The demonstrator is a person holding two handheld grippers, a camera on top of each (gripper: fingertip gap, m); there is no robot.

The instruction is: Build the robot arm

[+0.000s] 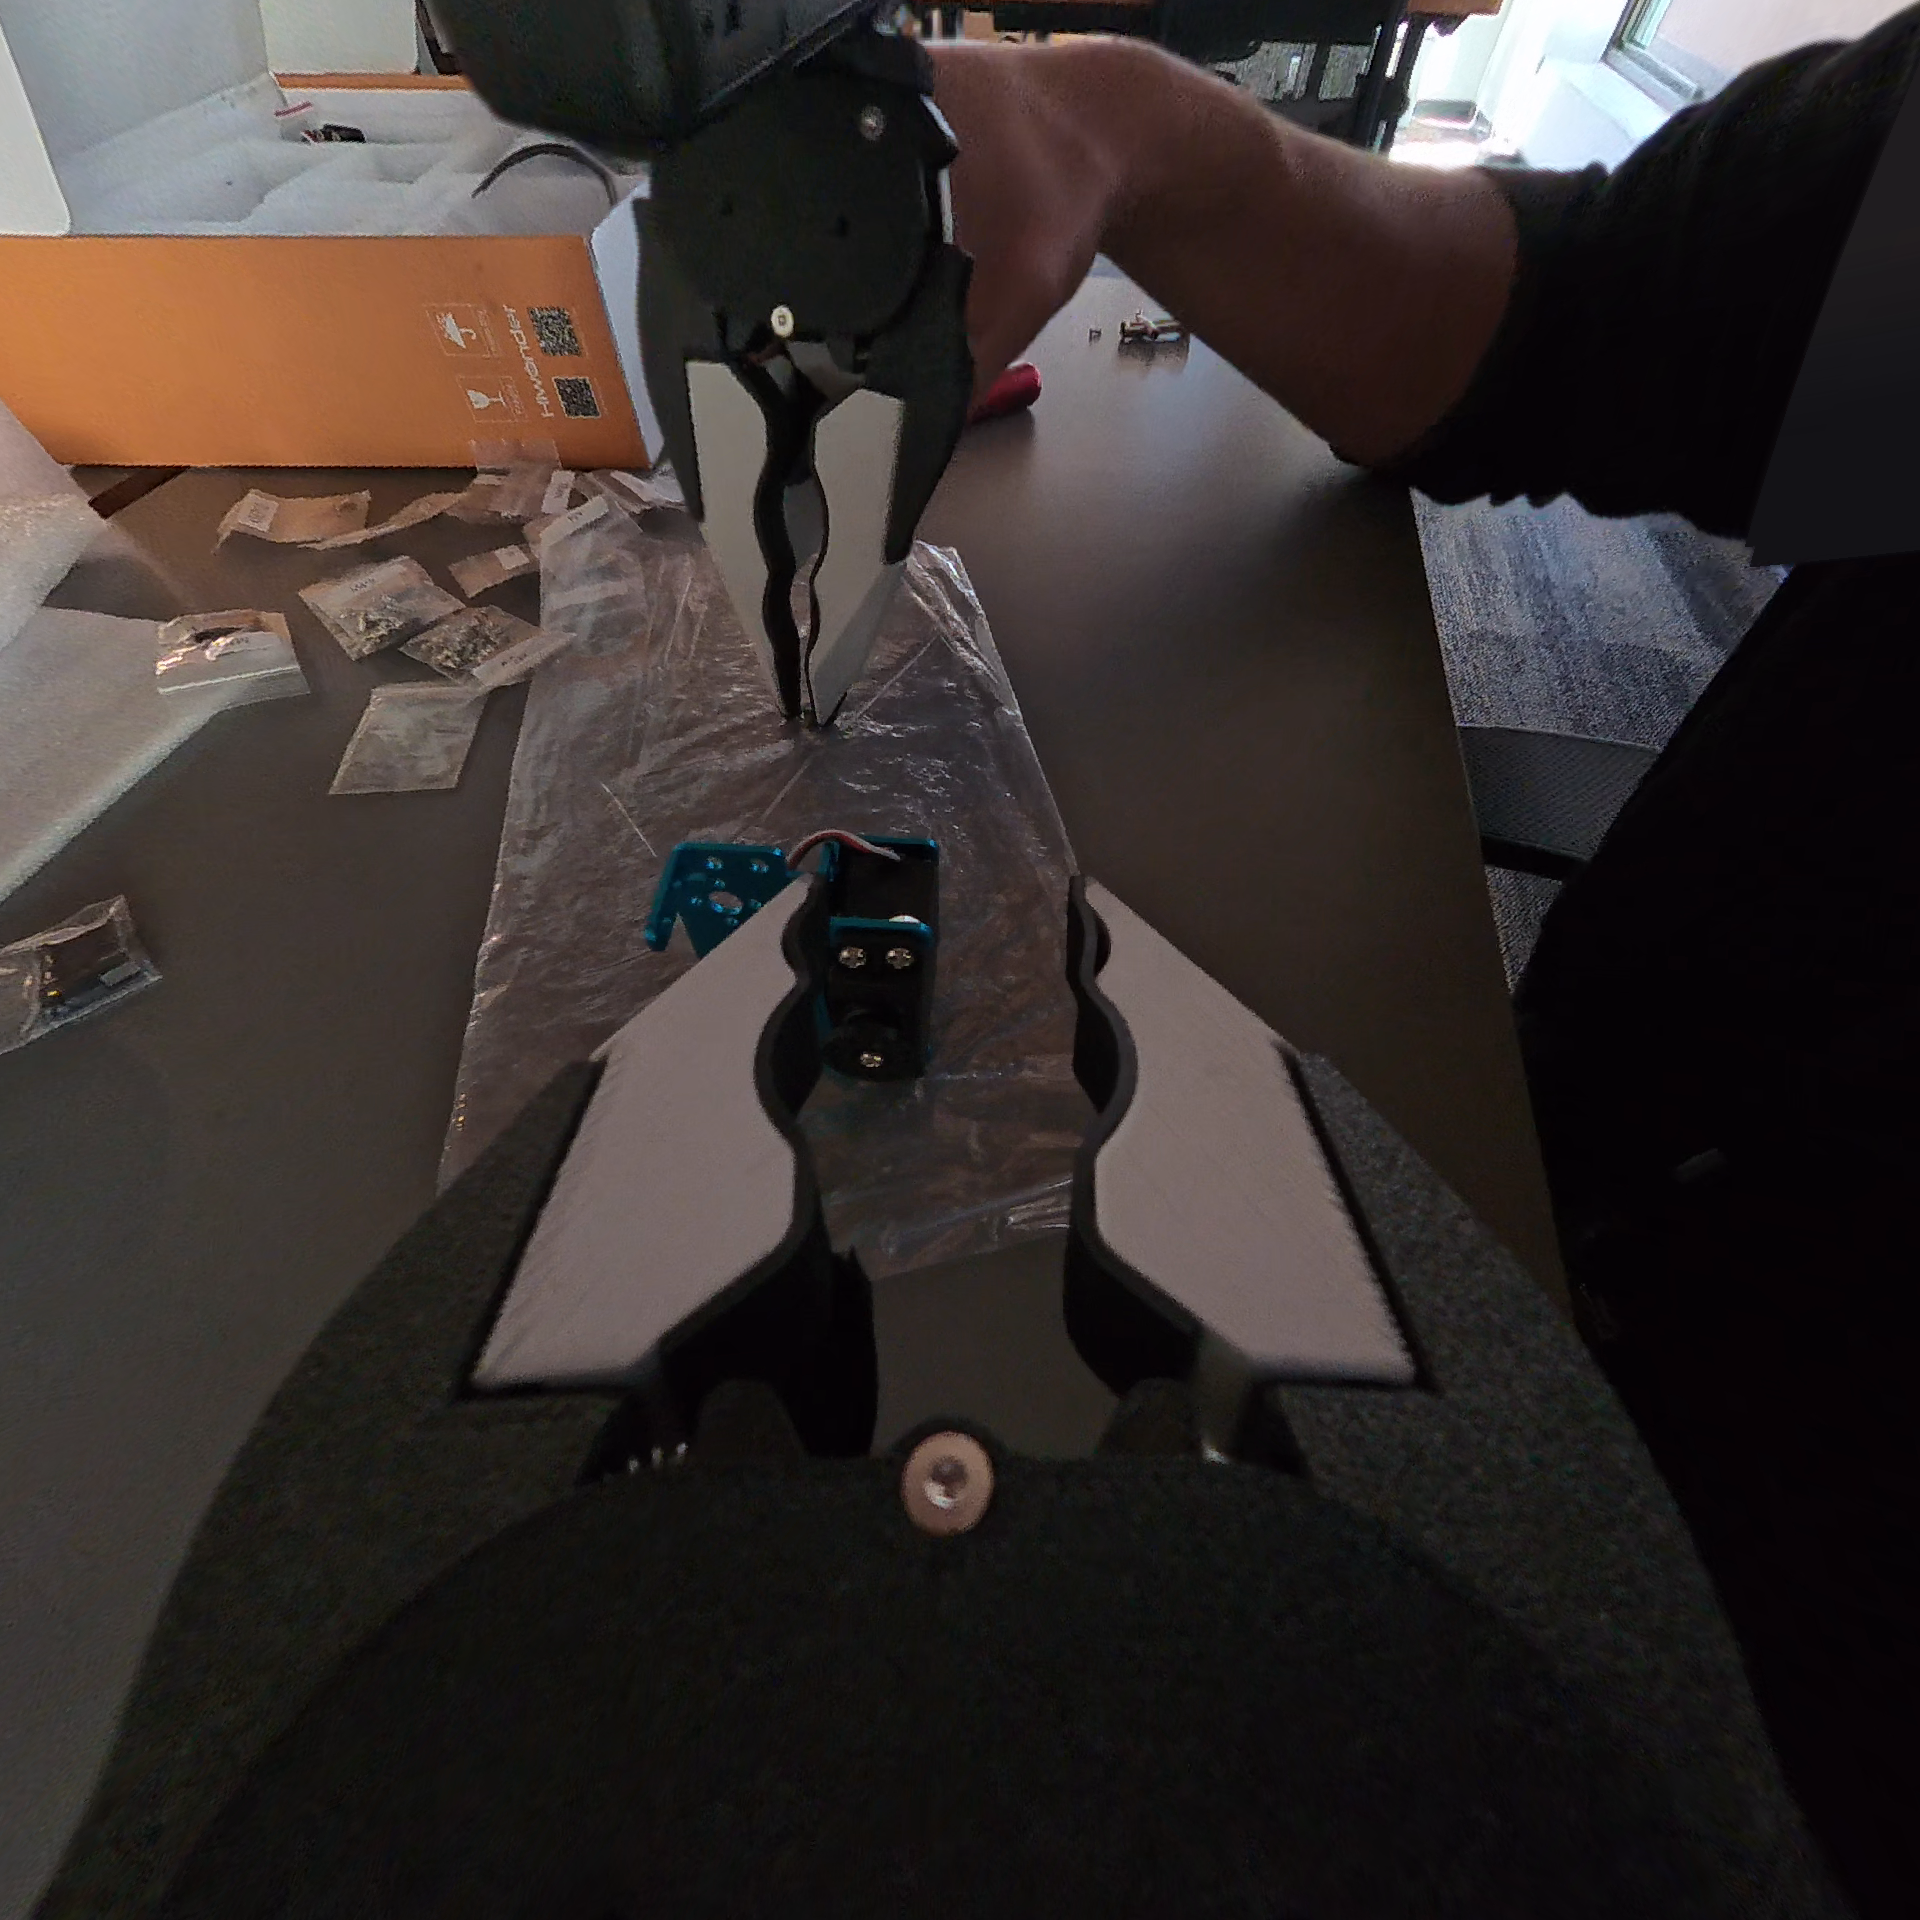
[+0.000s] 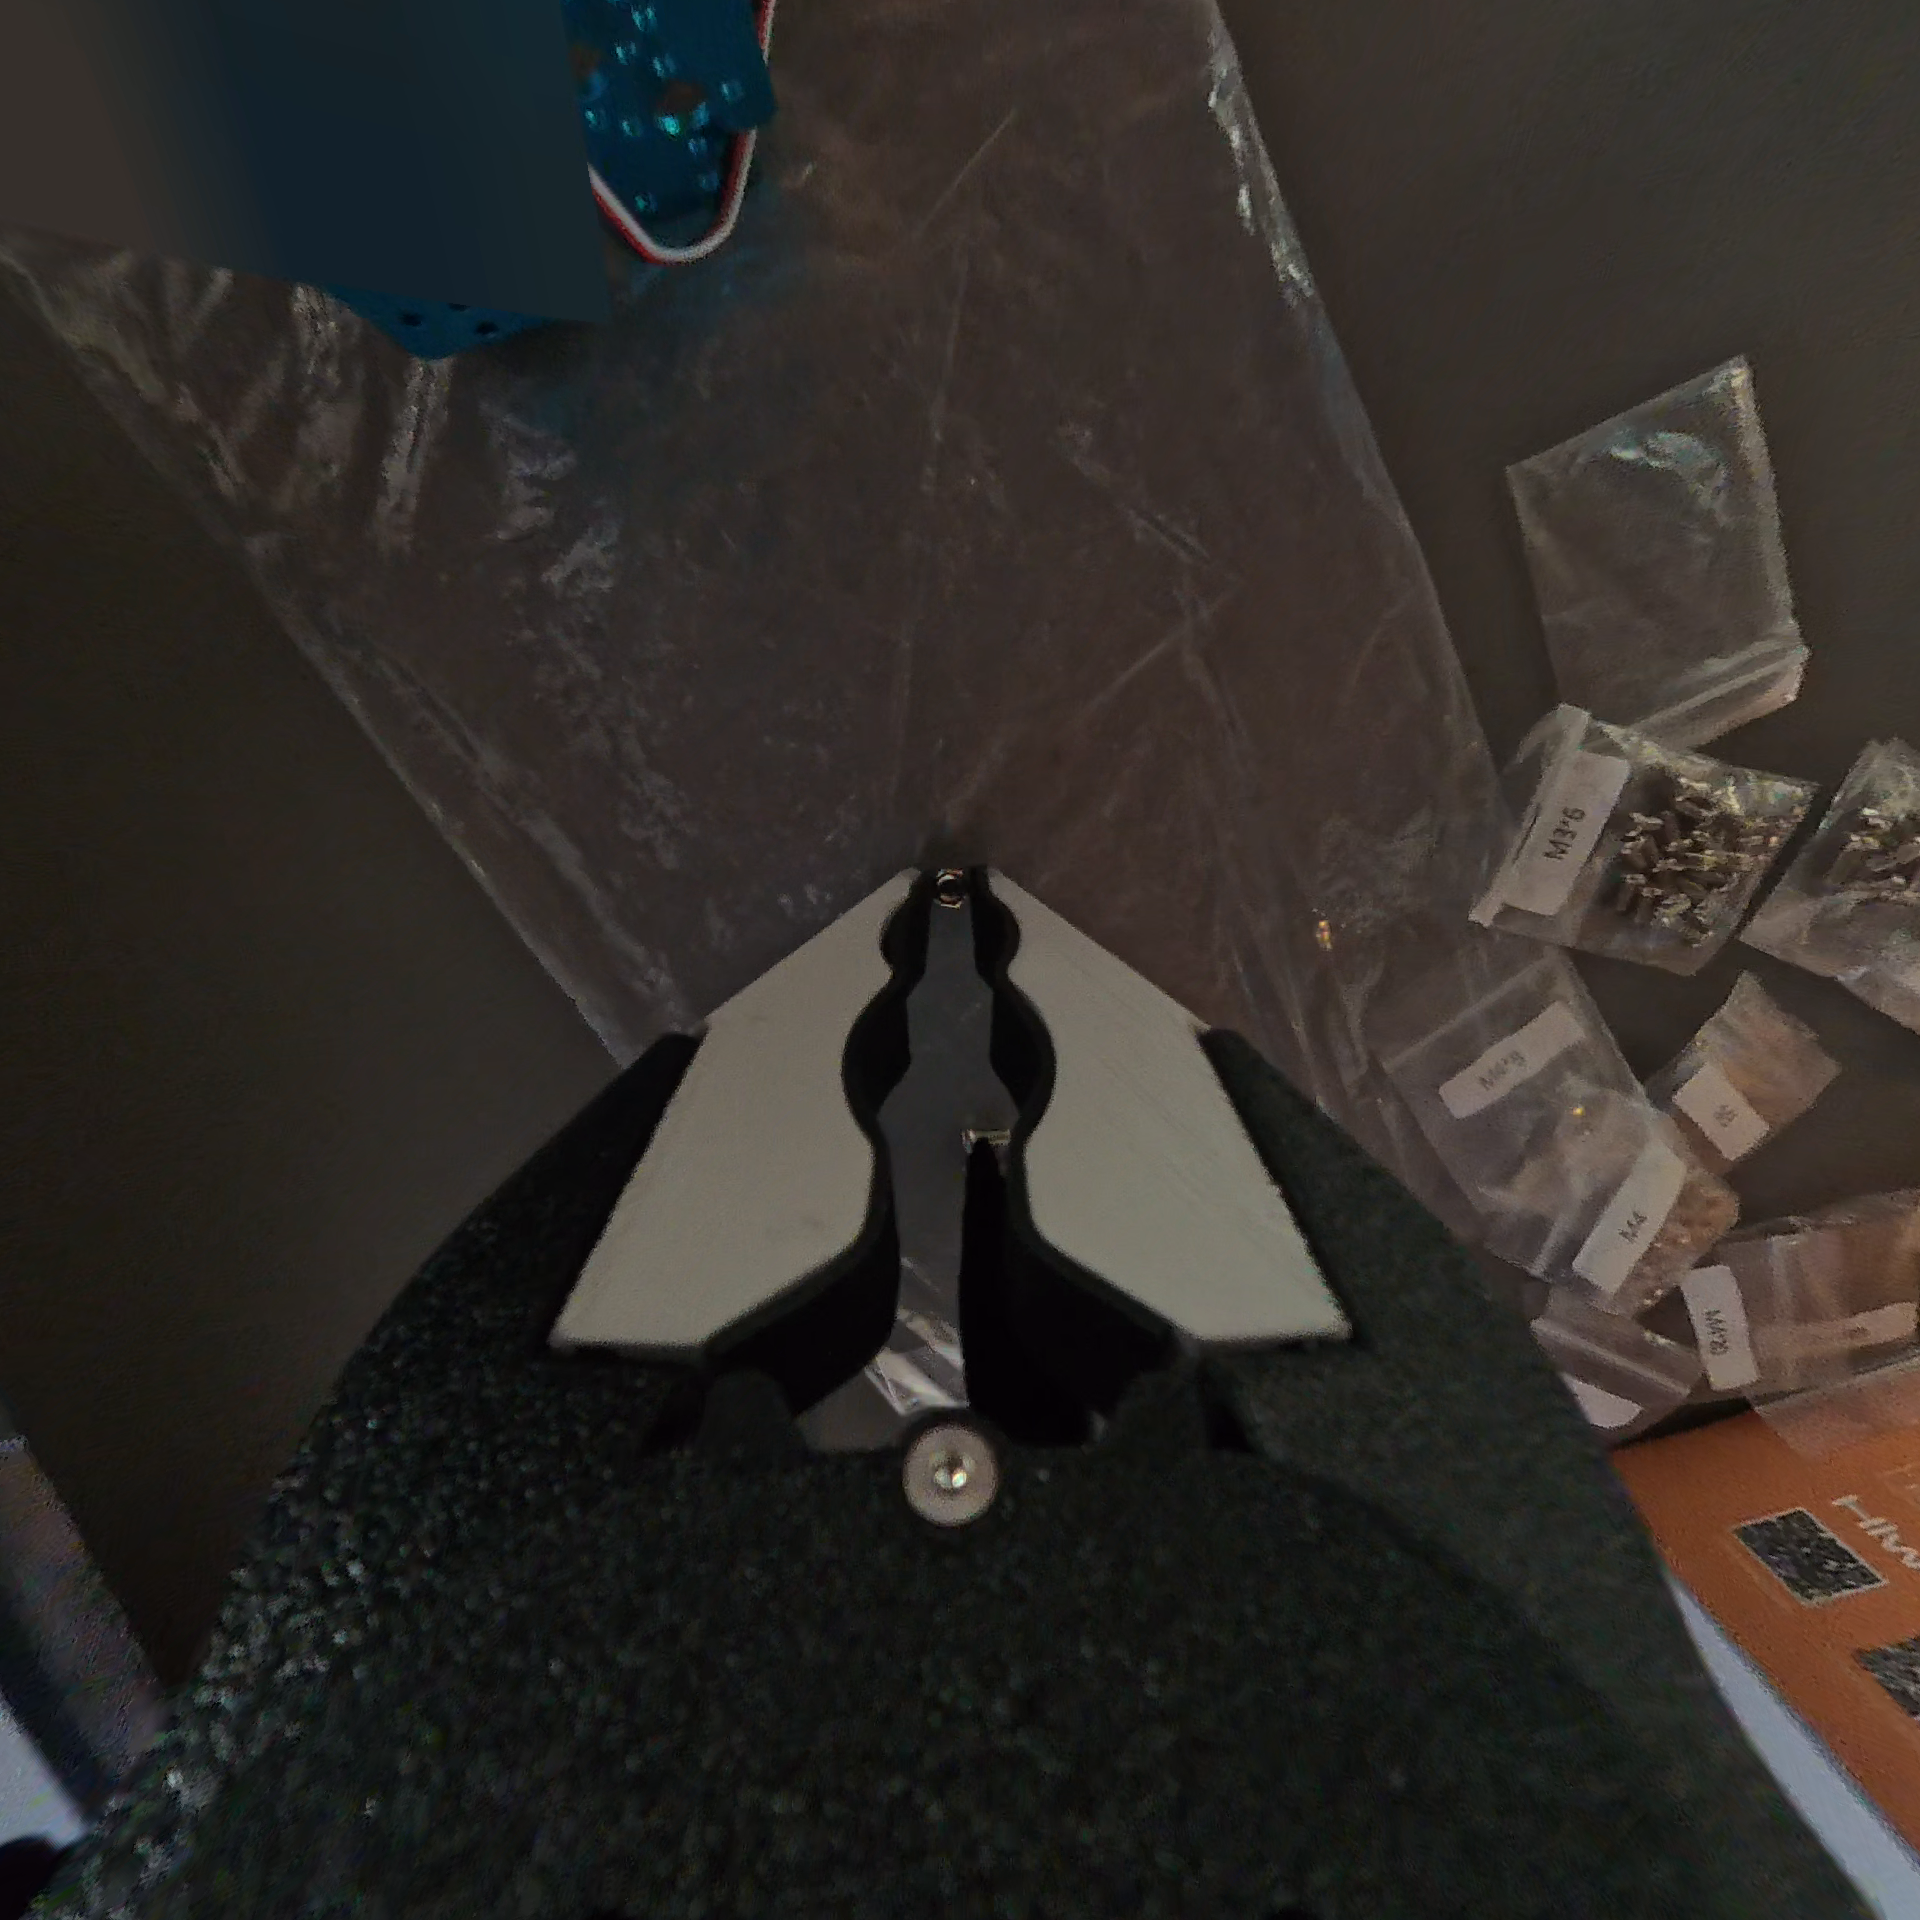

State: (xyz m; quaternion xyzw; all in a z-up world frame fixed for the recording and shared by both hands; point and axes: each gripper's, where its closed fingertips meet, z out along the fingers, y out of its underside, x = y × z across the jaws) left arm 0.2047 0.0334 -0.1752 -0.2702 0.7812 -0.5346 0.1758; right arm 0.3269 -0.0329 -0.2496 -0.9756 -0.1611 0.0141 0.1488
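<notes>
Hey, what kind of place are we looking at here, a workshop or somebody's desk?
Probably an office desk used for assembling a kit: an opened orange box, small labelled bags of screws on the dark table, a blue bracket with a servo, and grey carpet beyond.

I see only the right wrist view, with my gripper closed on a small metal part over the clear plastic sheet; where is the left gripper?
Observer: The left gripper is open, hovering at the black servo in its blue metal bracket; its left finger overlaps the servo from this angle.
Operator: Is my gripper touching that servo?
Observer: No. The right gripper, with the small metal part at its tips, points down onto the clear plastic sheet beyond the servo.
Operator: Are any tools nearby?
Observer: A red-handled tool lies on the dark table behind the hand holding your gripper.
</notes>
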